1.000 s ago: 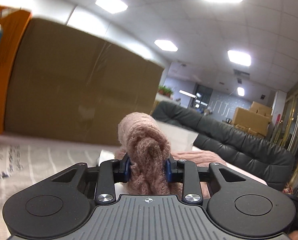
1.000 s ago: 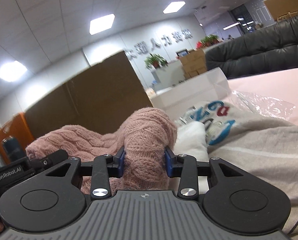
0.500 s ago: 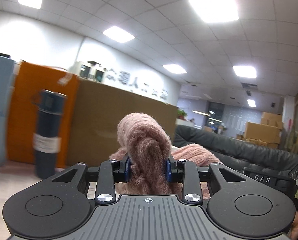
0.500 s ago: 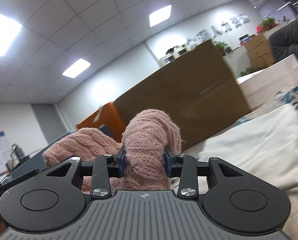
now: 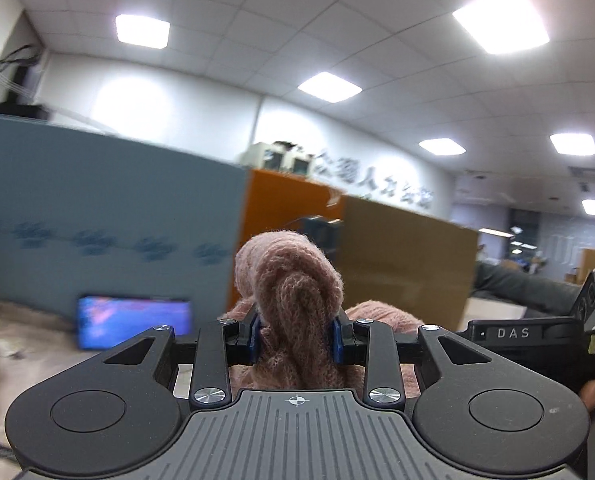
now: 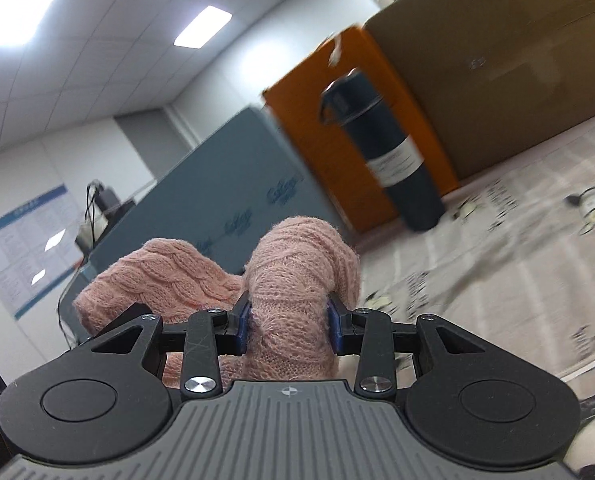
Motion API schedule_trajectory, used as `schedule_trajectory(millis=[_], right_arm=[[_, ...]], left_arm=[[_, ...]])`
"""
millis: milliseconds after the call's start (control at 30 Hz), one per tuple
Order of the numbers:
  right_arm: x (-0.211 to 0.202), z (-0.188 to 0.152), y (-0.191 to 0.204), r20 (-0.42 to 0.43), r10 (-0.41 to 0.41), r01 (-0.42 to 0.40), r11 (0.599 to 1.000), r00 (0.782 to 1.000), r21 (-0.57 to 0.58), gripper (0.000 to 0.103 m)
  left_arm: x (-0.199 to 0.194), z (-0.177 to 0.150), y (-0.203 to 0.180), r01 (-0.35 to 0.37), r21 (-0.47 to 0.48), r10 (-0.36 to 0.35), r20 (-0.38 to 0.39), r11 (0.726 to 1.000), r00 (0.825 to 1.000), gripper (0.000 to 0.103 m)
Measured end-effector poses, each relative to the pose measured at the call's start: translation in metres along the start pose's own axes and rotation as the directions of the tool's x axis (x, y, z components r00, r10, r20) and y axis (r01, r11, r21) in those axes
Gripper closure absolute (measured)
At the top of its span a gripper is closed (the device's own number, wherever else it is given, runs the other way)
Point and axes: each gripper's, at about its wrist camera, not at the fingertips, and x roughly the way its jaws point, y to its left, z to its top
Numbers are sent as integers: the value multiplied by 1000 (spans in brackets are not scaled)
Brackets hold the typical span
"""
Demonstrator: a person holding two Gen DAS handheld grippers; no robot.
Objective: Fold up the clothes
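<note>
A pink cable-knit sweater [image 5: 289, 280] is bunched between the fingers of my left gripper [image 5: 295, 338], which is shut on it. My right gripper [image 6: 287, 328] is shut on another fold of the same sweater [image 6: 301, 264]; more of it [image 6: 161, 276] hangs to the left. Both grippers hold the knit lifted, tilted up toward the ceiling. In the left wrist view the other gripper's black body [image 5: 537, 340] shows at the right edge. The rest of the sweater is hidden below the grippers.
A dark blue flask [image 6: 389, 160] stands on the printed table cover [image 6: 497, 248]. Behind it are an orange panel [image 6: 337, 120], a brown cardboard box [image 6: 517, 60] and a blue-grey partition [image 5: 97, 220]. A lit screen [image 5: 133, 320] lies at the left.
Both grippers have swung left with the sweater still held. The white clothes and sofa have left view; the flask, orange panel and blue partition have come in.
</note>
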Motion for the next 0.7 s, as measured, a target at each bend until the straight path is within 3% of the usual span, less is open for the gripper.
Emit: schedule_trajectory(millis=[100,267,400,533,600,700], right_arm=[[21,-9,13,-51,-15,13,1000,999,-28,69],[37,-18,6,-84,-111,103,991,990,-89,66],[36,-16,6,-28,-185,179,973,982,-149,61],[26,-12,21,81,-191,205,950,978,-236,55],[19,-11,30,130,-174,205,937,976,-282,43],[18,-20,52,72,-52,76,918,996,-390,22]], left_arm=[[2,-9,23,-29,-47,26,-63,998,998,68],[21,-23,53,-38,-173,11,-152,984,988,65],[16,-27,65,-55,-224,21,-151,973,988,23],[4,-33,85,-91,-317,53,-127,944,991,13],[0,-32,94,-136,-362,95,-127,922,987,13],[-4,-31,106,-213,-402,168,-144,890,975,12]])
